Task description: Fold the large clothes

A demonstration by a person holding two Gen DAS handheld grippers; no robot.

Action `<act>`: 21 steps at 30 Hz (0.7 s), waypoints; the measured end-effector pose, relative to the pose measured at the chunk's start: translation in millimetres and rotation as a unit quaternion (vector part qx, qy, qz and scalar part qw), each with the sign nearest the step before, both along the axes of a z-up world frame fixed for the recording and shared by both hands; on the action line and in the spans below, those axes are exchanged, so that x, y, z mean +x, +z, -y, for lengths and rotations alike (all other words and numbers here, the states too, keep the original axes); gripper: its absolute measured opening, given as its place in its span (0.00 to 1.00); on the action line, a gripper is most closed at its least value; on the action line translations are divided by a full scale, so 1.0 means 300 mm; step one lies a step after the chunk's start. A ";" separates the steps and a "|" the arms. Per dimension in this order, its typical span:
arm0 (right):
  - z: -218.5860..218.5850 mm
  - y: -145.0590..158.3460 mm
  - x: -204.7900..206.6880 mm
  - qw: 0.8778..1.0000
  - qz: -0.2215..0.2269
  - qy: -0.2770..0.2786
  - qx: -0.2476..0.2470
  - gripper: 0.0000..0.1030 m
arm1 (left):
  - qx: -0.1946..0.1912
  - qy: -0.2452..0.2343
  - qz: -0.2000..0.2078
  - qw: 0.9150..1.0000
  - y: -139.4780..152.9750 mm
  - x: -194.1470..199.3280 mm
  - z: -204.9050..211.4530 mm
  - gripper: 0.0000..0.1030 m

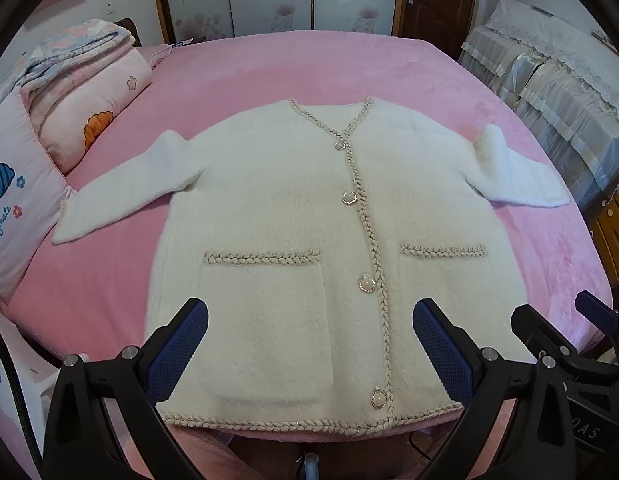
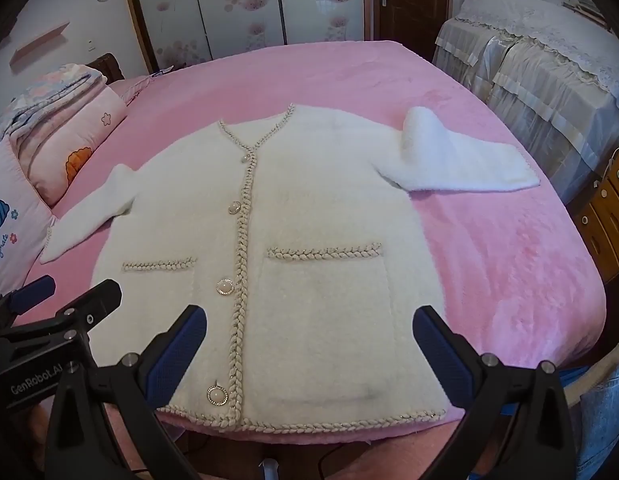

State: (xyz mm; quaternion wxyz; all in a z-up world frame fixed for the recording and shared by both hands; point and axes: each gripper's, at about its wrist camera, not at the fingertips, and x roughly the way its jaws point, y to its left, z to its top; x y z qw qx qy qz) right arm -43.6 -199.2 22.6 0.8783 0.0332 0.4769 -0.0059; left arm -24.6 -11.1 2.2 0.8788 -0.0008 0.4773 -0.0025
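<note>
In the left wrist view, the white cardigan (image 1: 309,248) lay flat and buttoned on the pink bed (image 1: 389,64), sleeves spread; the left hand-held gripper (image 1: 309,344) hung above its hem, jaws wide, holding nothing. In the right wrist view, the right hand-held gripper (image 2: 309,344) likewise gaped empty over the right pocket (image 2: 325,296).

Cardigan (image 1: 277,200): flat on the bed (image 1: 309,64), front up, hem at the near edge.
Sleeves: spread out to left and right.
Pillow (image 1: 17,200): left of the cardigan, quilt (image 1: 81,80) behind it.
Left gripper (image 1: 309,344): above the hem, left of the right gripper (image 2: 309,344).
Covered furniture (image 1: 549,80): right of the bed.
</note>
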 end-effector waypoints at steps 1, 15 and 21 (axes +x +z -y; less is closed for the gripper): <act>0.001 0.003 -0.004 1.000 0.001 0.000 0.000 1.00 | 0.002 0.000 0.000 1.000 -0.001 -0.001 0.003 0.98; 0.013 0.018 -0.024 1.000 0.004 -0.001 0.008 1.00 | 0.005 0.000 0.001 1.000 0.007 -0.021 0.011 0.98; 0.010 0.020 -0.030 1.000 0.005 -0.001 0.007 1.00 | 0.008 0.001 0.003 1.000 0.016 -0.042 0.014 0.98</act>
